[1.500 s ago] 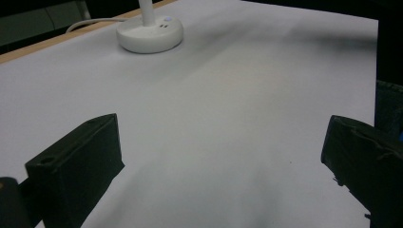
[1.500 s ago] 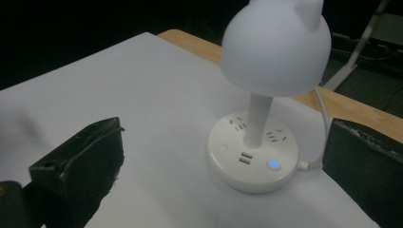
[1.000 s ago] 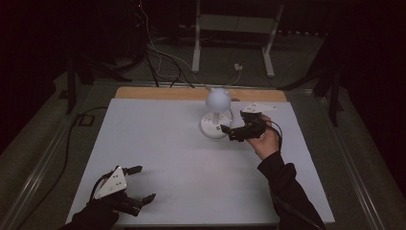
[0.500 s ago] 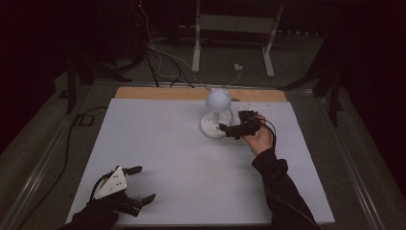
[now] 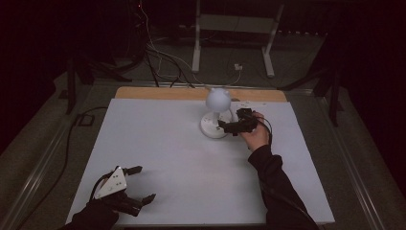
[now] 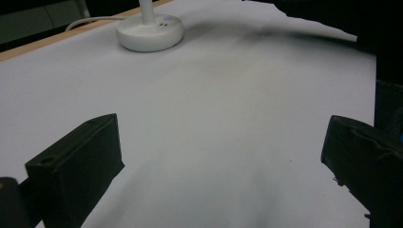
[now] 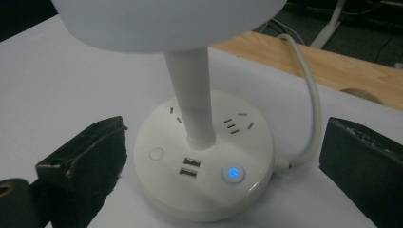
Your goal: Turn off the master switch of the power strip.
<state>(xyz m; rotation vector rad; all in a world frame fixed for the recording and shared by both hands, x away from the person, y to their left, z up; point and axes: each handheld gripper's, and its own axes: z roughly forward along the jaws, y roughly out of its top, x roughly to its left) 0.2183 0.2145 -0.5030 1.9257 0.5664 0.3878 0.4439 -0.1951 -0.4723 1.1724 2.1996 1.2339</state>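
At bottom left of the high view I have the left gripper [image 5: 136,184] resting low on the white table [image 5: 158,143], jaws spread wide with nothing between them; its own view confirms bare sheet between the two black jaws, lamp base at the upper left of that frame. Mid-frame right, the right gripper [image 5: 224,125] sits at the desk lamp [image 5: 218,108], jaws wide apart and holding nothing; in the right gripper view they stand either side of the round white base [image 7: 204,166], not touching it as far as I can tell. On the base top: a lit blue power button [image 7: 233,173], a plain round button [image 7: 156,154], two USB ports [image 7: 189,168], socket slots behind the stem. White cord [image 7: 309,109] leaves the base at right. Judgement: approach to the base is the step in hand; next move needs one jaw tip lowered squarely onto a button, or a close on the stem, without sliding the base. Beyond the sheet, a wooden edge [image 5: 191,93] along the far side, then dark floor with cables [image 5: 158,62] and a white stand [image 5: 234,28] at upper centre.
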